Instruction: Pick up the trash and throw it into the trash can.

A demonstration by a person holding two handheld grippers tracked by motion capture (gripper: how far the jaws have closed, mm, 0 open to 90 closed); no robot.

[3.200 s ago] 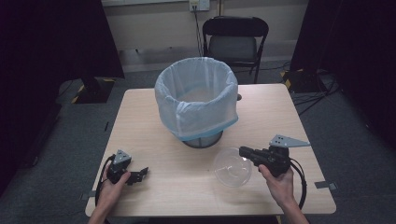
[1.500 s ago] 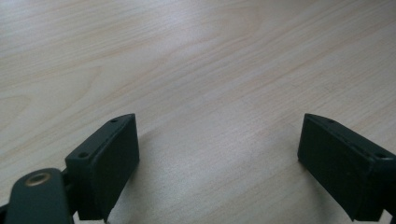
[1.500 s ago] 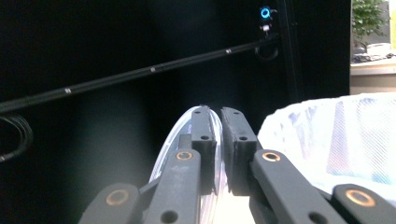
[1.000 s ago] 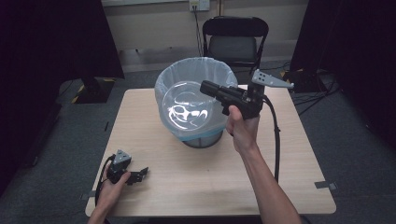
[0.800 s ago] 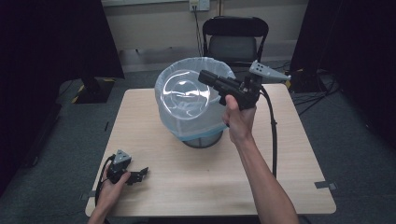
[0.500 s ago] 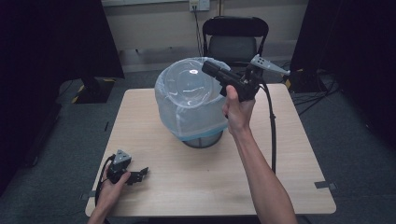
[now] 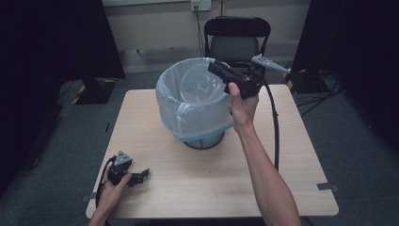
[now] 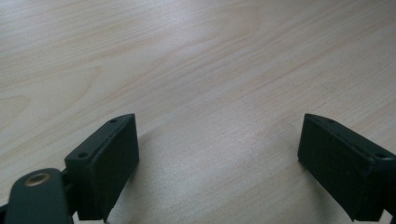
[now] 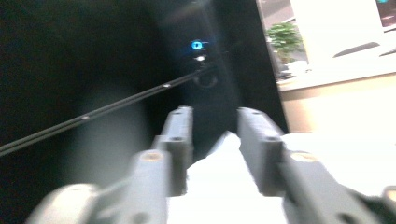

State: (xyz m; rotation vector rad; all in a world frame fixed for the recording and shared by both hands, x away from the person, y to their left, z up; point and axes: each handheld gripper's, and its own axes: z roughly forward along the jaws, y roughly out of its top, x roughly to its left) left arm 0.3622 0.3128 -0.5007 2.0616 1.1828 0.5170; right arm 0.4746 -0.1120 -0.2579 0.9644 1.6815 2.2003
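Note:
A wire bin with a pale blue liner (image 7: 195,110) stands at the middle of the wooden table (image 7: 291,155). A clear round plastic container (image 7: 195,87) lies tilted in the bin's mouth. My right gripper (image 7: 212,66) is held over the bin's far right rim, pointing left, its tips at the container's edge. In the right gripper view its jaws (image 9: 215,135) stand apart, with blurred white liner below them and nothing pinched. My left gripper (image 7: 142,176) rests on the table's front left corner. It is open, with bare wood between its jaws (image 8: 219,154).
A black folding chair (image 7: 235,40) stands behind the table's far edge. Cables (image 7: 324,89) lie on the floor at the right. Dark curtains (image 7: 56,42) hang on both sides. The right gripper's cable (image 7: 274,122) trails down over the table.
The right gripper lifted the clear container from the table's front right, carried it up over the bin and its jaws now stand apart. The left gripper has not moved.

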